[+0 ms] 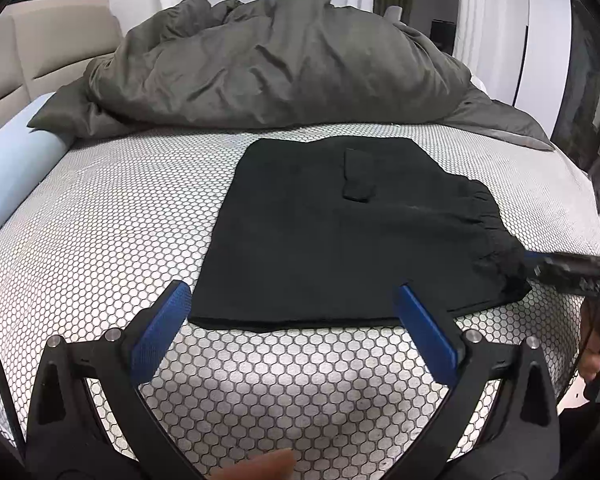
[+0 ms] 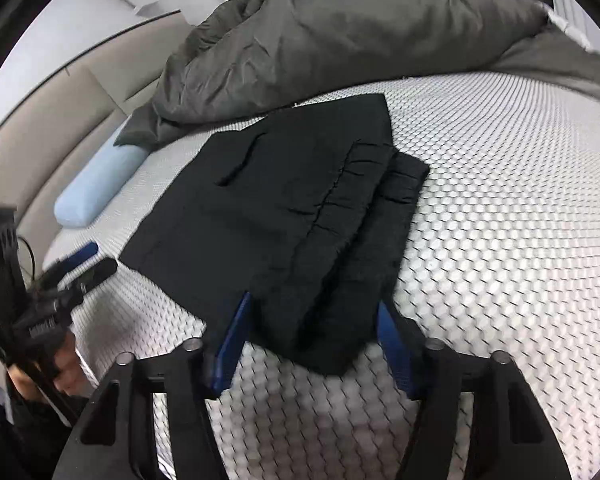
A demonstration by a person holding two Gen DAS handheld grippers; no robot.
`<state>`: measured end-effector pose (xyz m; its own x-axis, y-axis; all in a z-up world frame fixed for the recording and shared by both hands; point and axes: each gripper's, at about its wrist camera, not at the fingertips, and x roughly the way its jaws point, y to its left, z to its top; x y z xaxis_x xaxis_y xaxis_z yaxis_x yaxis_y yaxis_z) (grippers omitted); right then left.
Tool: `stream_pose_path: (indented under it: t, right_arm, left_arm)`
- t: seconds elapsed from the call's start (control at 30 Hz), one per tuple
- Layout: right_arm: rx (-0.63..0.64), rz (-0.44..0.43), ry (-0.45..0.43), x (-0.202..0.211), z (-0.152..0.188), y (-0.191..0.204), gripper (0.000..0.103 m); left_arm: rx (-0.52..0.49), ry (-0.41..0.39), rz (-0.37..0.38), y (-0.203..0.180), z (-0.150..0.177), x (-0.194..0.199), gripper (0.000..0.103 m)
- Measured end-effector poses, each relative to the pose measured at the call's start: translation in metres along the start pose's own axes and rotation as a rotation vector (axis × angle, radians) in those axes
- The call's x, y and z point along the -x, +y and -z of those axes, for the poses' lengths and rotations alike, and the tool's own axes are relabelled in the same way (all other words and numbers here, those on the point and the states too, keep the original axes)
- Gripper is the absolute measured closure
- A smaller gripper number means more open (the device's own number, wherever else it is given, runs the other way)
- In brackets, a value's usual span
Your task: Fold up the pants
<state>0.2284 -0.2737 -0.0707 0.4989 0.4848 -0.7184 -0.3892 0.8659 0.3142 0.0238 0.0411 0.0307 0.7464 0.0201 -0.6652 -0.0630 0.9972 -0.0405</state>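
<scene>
Pants (image 1: 340, 232): black, already folded into a compact rectangle, flat on the honeycomb-patterned mattress (image 1: 120, 240) of the bed, short of the heaped grey duvet (image 1: 268, 64) at the far side. Long axis running left to right across the left wrist view, gathered waistband (image 1: 488, 220) at the right end, straight folded edge along the near side.

Right hand-held gripper (image 2: 312, 336): at the waistband end, blue pads (image 2: 234, 344) flanking the near corner of the bundle, cloth between them; whether pressing or merely astride, cannot tell. Plainly the nearer of the two.

Left hand-held gripper (image 1: 296, 324): released, spread wide, nothing between, just short of the near folded edge.

Judged next: a further fold along the long axis, waistband end carried leftward.
</scene>
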Motion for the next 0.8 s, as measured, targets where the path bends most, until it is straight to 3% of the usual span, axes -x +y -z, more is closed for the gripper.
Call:
stream_pose_path:
  t: [0.07,0.2,0.3,0.37,0.47,0.53,0.63,0.7,0.8]
  right_arm:
    - [0.036,0.040,-0.046,0.010,-0.005,0.008,0.092]
    - [0.135,0.004,-0.117,0.034,-0.009,0.033,0.094]
    - [0.126,0.018,-0.115,0.036,-0.005,0.030,0.095]
    - [0.060,0.077,-0.051,0.022,0.001,0.008,0.095]
    - [-0.004,0.065,0.018,0.006,0.007,-0.011,0.092]
    - [-0.017,0.033,-0.019,0.018,0.001,-0.009,0.082]
    - [-0.040,0.021,-0.142,0.044,-0.009,-0.010,0.033]
    - [-0.037,0.030,-0.159,0.045,-0.022,-0.014,0.031]
    - [-0.077,-0.008,-0.098,0.024,-0.047,-0.025,0.031]
  left_arm:
    - [-0.004,0.001,-0.002,-0.001,0.000,-0.002,0.001]
    - [-0.004,0.006,-0.007,0.001,-0.001,-0.006,0.001]
    - [0.006,0.019,-0.029,0.006,-0.002,-0.009,0.001]
    - [0.020,0.030,-0.045,0.013,-0.002,-0.012,0.001]
    - [0.059,0.049,-0.055,0.024,-0.004,-0.016,0.001]
    - [0.082,0.047,-0.052,0.029,-0.005,-0.016,0.001]
    - [0.091,0.034,-0.056,0.037,-0.012,-0.016,0.001]
    - [0.093,0.032,-0.049,0.042,-0.024,-0.023,0.001]
    - [0.083,0.081,-0.051,0.051,-0.047,-0.050,0.001]
